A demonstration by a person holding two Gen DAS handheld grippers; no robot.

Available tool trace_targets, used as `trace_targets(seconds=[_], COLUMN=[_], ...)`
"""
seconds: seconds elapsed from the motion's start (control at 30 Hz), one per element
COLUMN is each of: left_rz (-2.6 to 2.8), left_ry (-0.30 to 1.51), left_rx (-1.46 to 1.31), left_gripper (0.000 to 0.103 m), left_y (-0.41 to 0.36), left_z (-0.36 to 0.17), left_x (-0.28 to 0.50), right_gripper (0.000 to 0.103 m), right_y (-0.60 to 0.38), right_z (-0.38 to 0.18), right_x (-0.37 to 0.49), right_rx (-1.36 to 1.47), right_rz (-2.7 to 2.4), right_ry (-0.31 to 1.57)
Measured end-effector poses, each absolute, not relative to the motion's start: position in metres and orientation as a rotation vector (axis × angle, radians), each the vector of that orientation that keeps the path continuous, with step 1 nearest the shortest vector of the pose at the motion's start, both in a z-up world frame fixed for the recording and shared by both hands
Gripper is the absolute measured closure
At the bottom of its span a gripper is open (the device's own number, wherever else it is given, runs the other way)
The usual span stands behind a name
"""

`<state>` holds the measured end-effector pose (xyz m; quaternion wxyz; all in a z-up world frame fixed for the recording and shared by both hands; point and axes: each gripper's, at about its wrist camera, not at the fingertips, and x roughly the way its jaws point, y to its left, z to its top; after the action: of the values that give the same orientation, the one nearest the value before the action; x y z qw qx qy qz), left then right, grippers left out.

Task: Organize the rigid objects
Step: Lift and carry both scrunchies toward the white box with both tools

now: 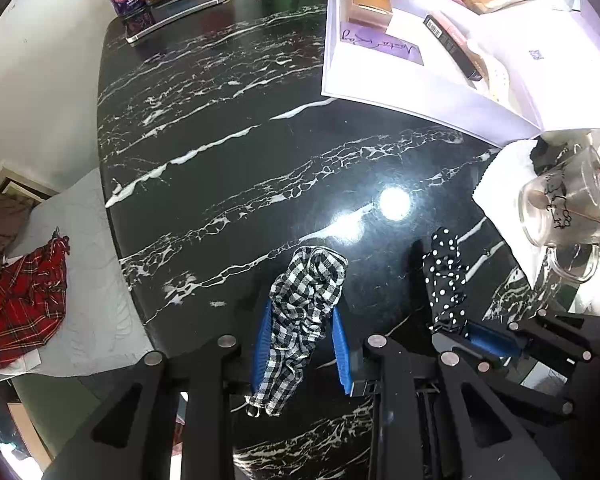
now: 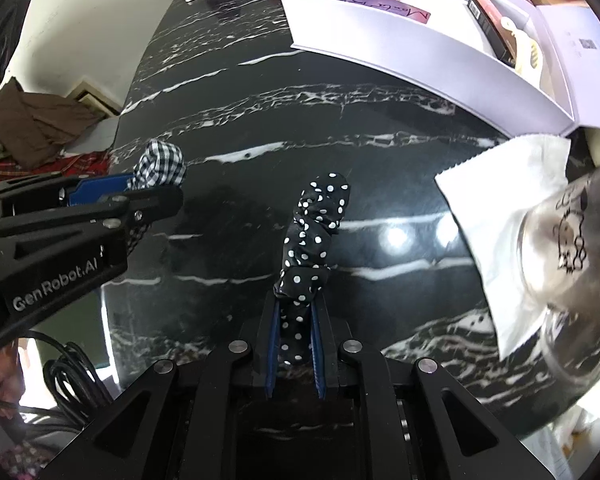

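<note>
A crumpled black-and-white checked scrunchie [image 1: 306, 320] is pinched between the blue ribbed pads of the left gripper [image 1: 302, 350], and a gathered black scrunchie with white dots [image 2: 308, 256] is clamped in the narrowly closed right gripper [image 2: 294, 344]. Both are held just above a glossy black marble table [image 1: 228, 120] veined in white. A shallow white cardboard box [image 2: 400, 56] and a thin paper napkin [image 2: 500, 216] are seen further along it.

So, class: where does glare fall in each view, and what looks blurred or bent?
Left wrist: one bright glare spot on the marble table beyond the checked scrunchie; table edge bows from fisheye. Right wrist: two glare spots right of the polka-dot scrunchie; the glass mug looks blurred up close.
</note>
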<state>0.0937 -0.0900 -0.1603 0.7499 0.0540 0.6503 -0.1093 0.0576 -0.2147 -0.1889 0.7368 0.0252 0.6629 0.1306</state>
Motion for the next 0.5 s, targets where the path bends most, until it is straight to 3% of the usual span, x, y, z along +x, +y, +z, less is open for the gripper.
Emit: trace_targets(seconds=[0.5], left_rz=[-0.304], left_ry=[1.391], left_rx=[0.153], left_gripper=[0.076], left_y=[-0.097], left_z=[-0.125], left_x=[0.083], right_gripper=[0.089], right_y=[-0.214], right_z=[-0.153], right_x=[0.051], right_rx=[0.05], right_rz=[0.303], right_ry=[1.412])
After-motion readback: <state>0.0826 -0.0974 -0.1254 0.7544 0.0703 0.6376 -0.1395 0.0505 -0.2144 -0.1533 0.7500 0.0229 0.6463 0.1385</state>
